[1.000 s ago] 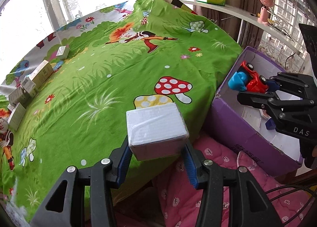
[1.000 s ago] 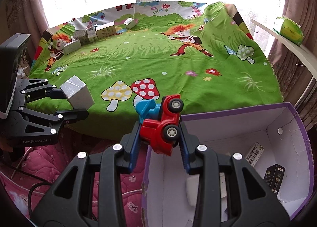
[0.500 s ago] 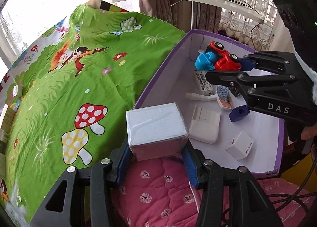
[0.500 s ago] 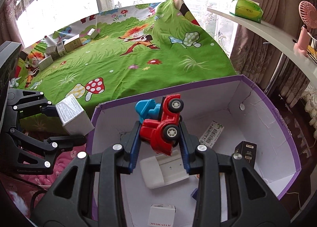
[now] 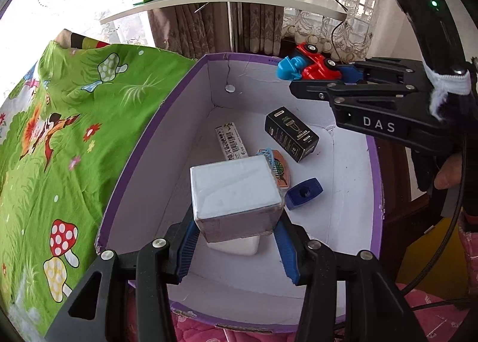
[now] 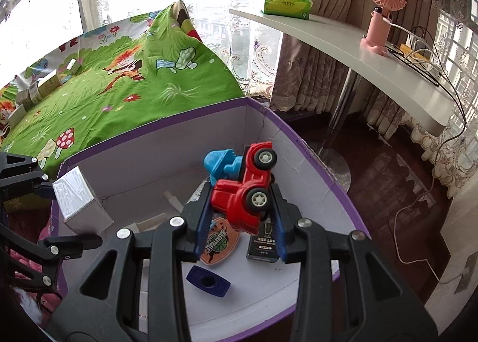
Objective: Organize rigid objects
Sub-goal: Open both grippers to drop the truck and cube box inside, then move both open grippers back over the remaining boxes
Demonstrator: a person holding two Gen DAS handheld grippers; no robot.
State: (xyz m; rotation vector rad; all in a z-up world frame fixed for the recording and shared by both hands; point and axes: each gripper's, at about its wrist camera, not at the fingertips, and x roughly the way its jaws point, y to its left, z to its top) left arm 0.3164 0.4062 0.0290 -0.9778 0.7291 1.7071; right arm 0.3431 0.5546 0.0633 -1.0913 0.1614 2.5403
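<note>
- left gripper [image 5: 236,237] — its blue pads [image 5: 186,248] are clamped on the two sides of a white box [image 5: 236,192], which sits upright between them, held in the air over the near part of the purple carton [image 5: 143,145].
- right gripper [image 6: 240,222] is closed on a red toy truck [image 6: 248,189] with a blue front; the truck is tilted, wheels facing the camera, and hangs over the carton's far half.
- in the left view the right gripper [image 5: 310,76] comes in from the upper right, with the truck [image 5: 310,65] above the carton's far rim; a fingertip of the person's hand [image 5: 448,174] shows behind its handle.
- in the right view the white box [image 6: 77,201] sits at the carton's left wall [image 6: 134,168], in the left gripper's black jaws.
- on the carton's white floor: a black box [image 5: 291,134] lying flat, a barcoded strip [image 5: 231,143] beside it, an orange basketball badge [image 5: 279,170] partly hidden behind the white box, a dark blue block [image 5: 304,194] just beside the badge, and a white flat piece [image 5: 236,245] under the held box.
- the carton stands against a bed with a green cartoon sheet [image 5: 59,148] — small boxes [image 6: 38,92] lie at the sheet's far side.
- behind, a white shelf [image 6: 343,43] carries a green tissue pack [image 6: 286,3] and a pink fan [image 6: 384,7].
</note>
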